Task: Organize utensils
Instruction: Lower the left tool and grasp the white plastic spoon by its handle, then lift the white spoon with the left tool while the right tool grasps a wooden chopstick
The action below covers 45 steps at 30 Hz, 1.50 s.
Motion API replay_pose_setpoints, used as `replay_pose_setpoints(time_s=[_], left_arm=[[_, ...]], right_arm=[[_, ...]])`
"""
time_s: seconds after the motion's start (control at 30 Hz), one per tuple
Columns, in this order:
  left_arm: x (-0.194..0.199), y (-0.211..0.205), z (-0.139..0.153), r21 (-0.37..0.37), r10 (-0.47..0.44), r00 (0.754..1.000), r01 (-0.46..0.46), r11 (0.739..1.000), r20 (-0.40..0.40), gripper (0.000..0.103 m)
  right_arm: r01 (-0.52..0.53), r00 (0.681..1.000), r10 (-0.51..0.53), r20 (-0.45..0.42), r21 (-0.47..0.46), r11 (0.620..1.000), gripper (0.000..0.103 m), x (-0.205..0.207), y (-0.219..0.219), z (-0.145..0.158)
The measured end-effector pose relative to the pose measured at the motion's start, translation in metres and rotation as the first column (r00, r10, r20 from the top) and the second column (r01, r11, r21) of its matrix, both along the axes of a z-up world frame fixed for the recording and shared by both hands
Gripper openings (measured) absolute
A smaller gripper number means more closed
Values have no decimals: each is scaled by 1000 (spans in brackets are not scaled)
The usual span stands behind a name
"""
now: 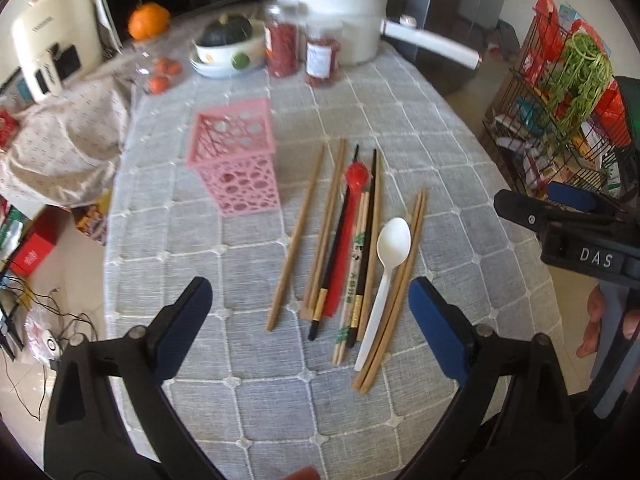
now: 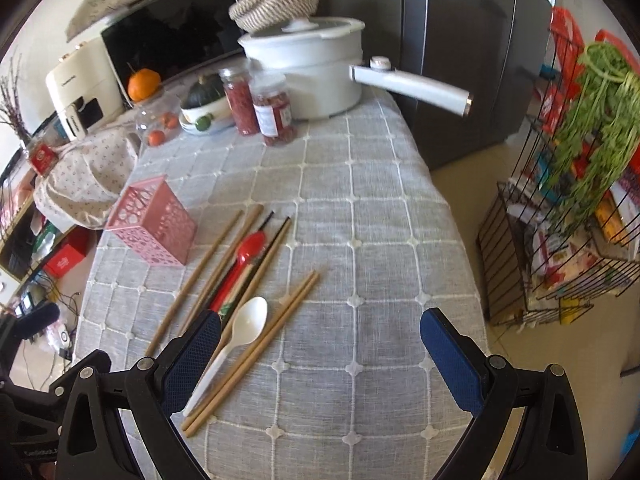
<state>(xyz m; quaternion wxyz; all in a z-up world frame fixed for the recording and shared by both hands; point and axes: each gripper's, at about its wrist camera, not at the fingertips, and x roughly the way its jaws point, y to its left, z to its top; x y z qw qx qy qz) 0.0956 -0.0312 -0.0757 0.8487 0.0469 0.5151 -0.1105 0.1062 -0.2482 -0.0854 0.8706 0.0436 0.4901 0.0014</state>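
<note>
Utensils (image 1: 352, 240) lie in a loose row on the desk (image 1: 460, 160), ahead of the left hand-held gripper (image 1: 310, 308), jaws wide, empty. Right hand-held gripper (image 2: 320, 344) likewise wide. Pink holder (image 1: 236, 156) beyond-left, probably upright. Approach step; next: close on one piece.
</note>
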Motion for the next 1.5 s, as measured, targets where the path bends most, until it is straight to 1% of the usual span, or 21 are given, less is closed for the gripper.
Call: replay_pose_setpoints(time_s=[0.03,0.1,0.17,0.2,0.23,0.3,0.33,0.4,0.47,0.53,0.6,0.7,0.77,0.8,0.97,1.03,1.13,1.2,1.3,1.4,1.5], left_arm=[[4,-4,-5,-6,-8,1000,7,1000,-17,93],[10,-12,-16,-33,-33,998,32,999,-54,84],[13,-19,-26,-73,-64,994,57,996,-90,78],[16,-23,-31,-81,-76,991,67,994,-106,76],[19,-28,-37,-88,-96,987,86,992,-127,74],[23,-37,-47,-100,-136,977,120,988,-166,66],[26,-41,-52,-104,-148,972,130,986,-185,63],[31,-48,-62,-125,-171,959,145,981,-224,47],[36,-53,-70,-147,-183,948,149,978,-259,39],[39,-56,-74,-144,-190,943,156,977,-274,35],[41,-61,-77,-129,-199,938,168,977,-285,28],[40,-66,-80,-109,-210,932,185,977,-296,24],[40,-70,-82,-77,-217,930,203,976,-297,22],[40,-73,-84,-65,-218,930,208,976,-296,19],[41,-85,-89,-5,-215,933,223,975,-287,10],[41,-88,-90,5,-213,936,223,975,-282,9],[41,-92,-88,2,-214,941,222,975,-263,9],[39,-86,-82,-8,-210,948,214,977,-240,9],[36,-77,-69,-49,-193,963,187,981,-188,9],[31,-63,-53,-90,-174,976,163,982,-129,9],[26,-49,-40,-124,-150,986,140,982,-74,9]], right_arm=[[1,1000,-1,-14,-4,1000,101,4,-2,-4],[1,999,-2,-45,-10,1000,101,11,-5,-12],[2,997,-2,-80,-10,1000,101,16,-8,-21],[2,995,-3,-96,-11,1000,101,19,-10,-26],[3,994,-4,-106,-12,1000,101,21,-11,-29],[7,992,-10,-128,-20,1000,101,24,-16,-37],[10,991,-13,-136,-23,1000,101,25,-18,-40],[20,989,-23,-149,-28,999,101,27,-23,-45],[33,986,-37,-160,-27,999,101,28,-29,-49],[45,984,-48,-169,-19,999,101,27,-36,-52],[53,983,-54,-174,-11,999,101,26,-41,-53],[55,984,-56,-172,-13,998,101,23,-47,-52],[57,984,-59,-169,-13,998,101,21,-50,-51],[60,984,-61,-168,-12,998,101,20,-51,-51],[70,983,-70,-168,-9,998,101,17,-56,-51],[70,983,-71,-170,-10,997,101,16,-56,-51],[73,982,-73,-175,-8,997,101,16,-55,-52],[76,980,-74,-182,3,997,101,18,-54,-54],[76,976,-69,-206,29,997,101,23,-48,-61],[80,964,-59,-258,74,994,100,30,-40,-73],[94,952,-51,-303,130,987,88,37,-31,-85]])
